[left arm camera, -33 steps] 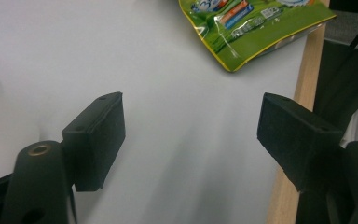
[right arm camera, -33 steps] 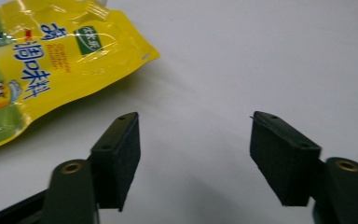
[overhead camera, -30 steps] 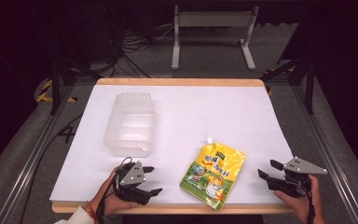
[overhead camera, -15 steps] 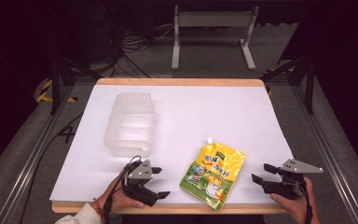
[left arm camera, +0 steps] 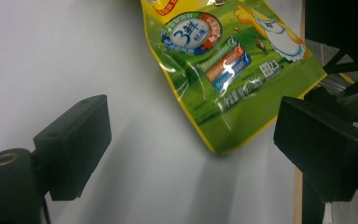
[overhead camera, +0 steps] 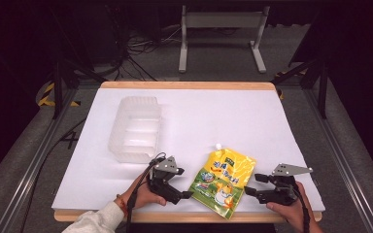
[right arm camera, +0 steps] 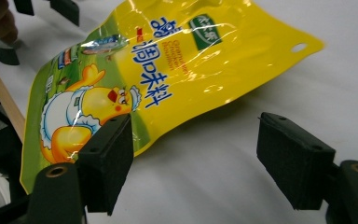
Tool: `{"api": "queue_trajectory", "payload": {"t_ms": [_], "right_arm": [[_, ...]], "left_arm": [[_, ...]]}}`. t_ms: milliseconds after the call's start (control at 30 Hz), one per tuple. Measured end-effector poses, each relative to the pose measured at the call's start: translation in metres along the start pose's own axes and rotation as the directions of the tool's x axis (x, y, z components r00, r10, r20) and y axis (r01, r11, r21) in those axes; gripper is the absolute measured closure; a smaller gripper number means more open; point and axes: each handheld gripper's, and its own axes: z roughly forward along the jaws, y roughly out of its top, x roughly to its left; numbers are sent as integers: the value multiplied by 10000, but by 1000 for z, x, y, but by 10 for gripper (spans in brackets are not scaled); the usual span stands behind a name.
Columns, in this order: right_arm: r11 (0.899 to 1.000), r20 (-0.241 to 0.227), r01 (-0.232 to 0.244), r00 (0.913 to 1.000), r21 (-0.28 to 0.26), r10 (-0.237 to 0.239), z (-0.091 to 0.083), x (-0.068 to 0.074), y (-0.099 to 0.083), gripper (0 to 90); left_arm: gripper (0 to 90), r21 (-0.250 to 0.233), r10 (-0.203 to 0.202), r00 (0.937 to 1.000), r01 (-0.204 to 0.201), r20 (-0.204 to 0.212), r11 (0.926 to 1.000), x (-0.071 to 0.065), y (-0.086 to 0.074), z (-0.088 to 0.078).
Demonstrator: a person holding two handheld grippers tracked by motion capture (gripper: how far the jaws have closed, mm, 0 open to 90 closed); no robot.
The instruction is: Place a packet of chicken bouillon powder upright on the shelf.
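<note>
Near the front edge of the bench, a yellow-and-green pouch is lying flat on the white top, its small white spout pointing toward the back edge and its green bottom corner reaching almost to the wooden front rim. At its left, the left gripper is resting low in the person's left hand, aiming across at the pouch's lower left side. Its jaws are standing apart, having just been opening, and nothing is lying between them; in the left gripper view the pouch's green corner is sitting just ahead of the gap, apart from both pads. At the pouch's right, the right gripper is being held by the right hand close to the front right corner. Its jaws are also spread, having just been opening; in the right gripper view the pouch's edge is lying just beyond the left pad, whether touching it I cannot tell. Toward the left edge, well apart from both grippers, a clear plastic tray is standing.
</note>
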Motion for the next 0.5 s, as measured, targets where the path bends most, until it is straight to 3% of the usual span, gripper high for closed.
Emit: {"api": "queue_trajectory", "payload": {"t_ms": [100,233,333,467,500], "right_arm": [[9996,-423,-71,9991,284,83,9,3,0,267],[9993,-589,24,9983,385,-1,15,7,1,257],[9993,-823,40,9966,369,-10,19,10,2,258],[9992,-1199,127,9928,367,-82,25,15,4,261],[9991,-1355,180,9907,381,-127,29,20,5,264]], "left_arm": [[115,118,-84,9999,82,144,9999,5,10,14],[115,332,-22,9996,13,283,9994,9,18,24],[102,407,-165,9977,138,657,9991,11,24,32],[104,430,-137,9956,97,926,9990,11,29,36],[116,529,-45,9933,-17,1155,9986,11,31,40]]}}
